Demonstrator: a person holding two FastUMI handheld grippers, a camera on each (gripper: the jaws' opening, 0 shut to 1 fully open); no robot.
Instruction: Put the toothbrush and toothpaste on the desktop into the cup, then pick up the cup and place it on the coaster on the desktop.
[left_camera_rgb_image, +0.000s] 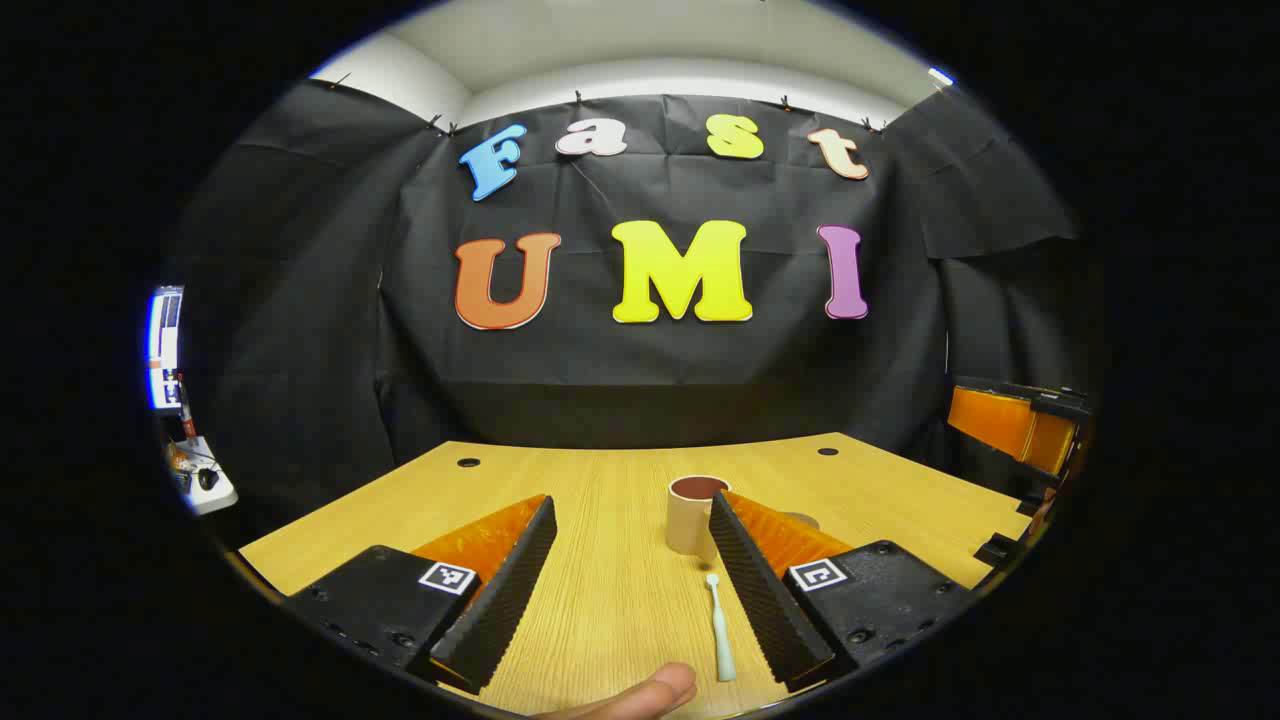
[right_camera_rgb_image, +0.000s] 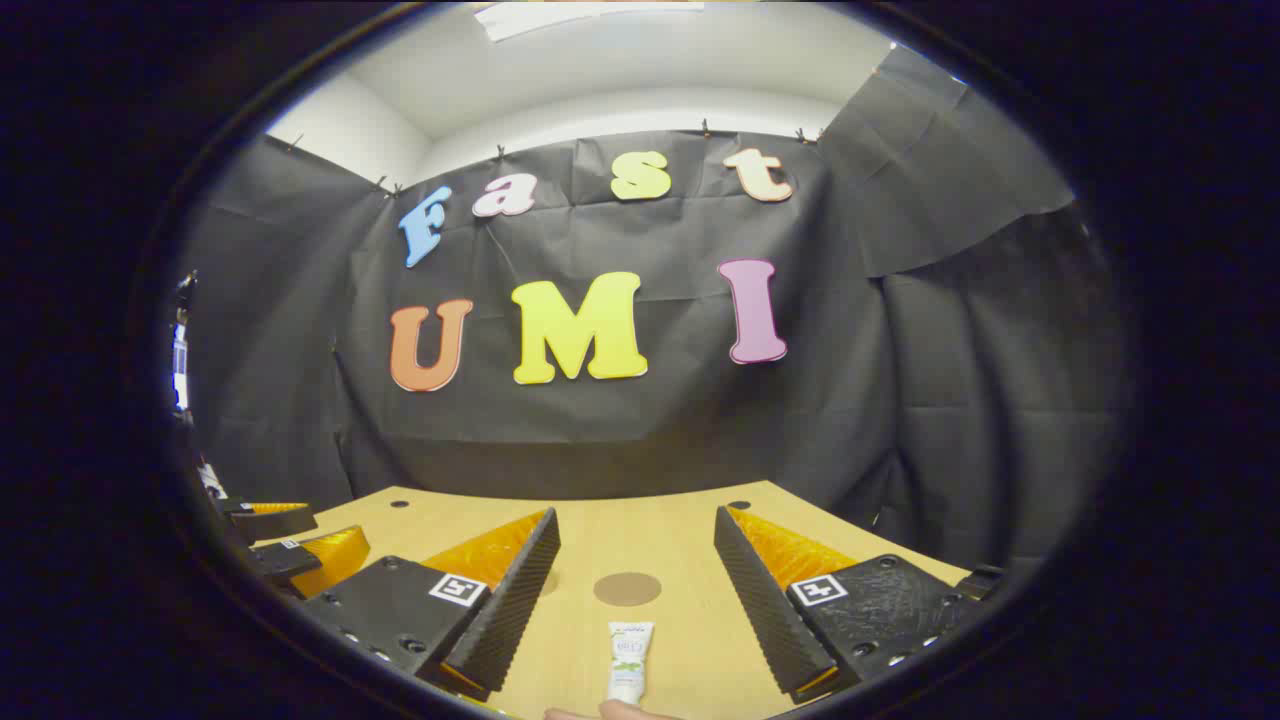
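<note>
Two grippers hover low over the wooden surface (left_camera_rgb_image: 600, 480), each with its jaws spread wide and holding nothing. Seen in the left gripper view, the cup (left_camera_rgb_image: 695, 515) stands upright at twelve o'clock from the left gripper (left_camera_rgb_image: 632, 585), empty as far as its mouth shows. Seen in the right gripper view, the coaster (right_camera_rgb_image: 627, 588) lies flat and bare at twelve o'clock from the right gripper (right_camera_rgb_image: 636, 600). Nearer in, the toothpaste (right_camera_rgb_image: 629, 660) lies between that gripper's jaws, long axis running twelve to six. The toothbrush (left_camera_rgb_image: 719, 628) lies likewise, just inside the left gripper's right-hand jaw, head toward the cup.
</note>
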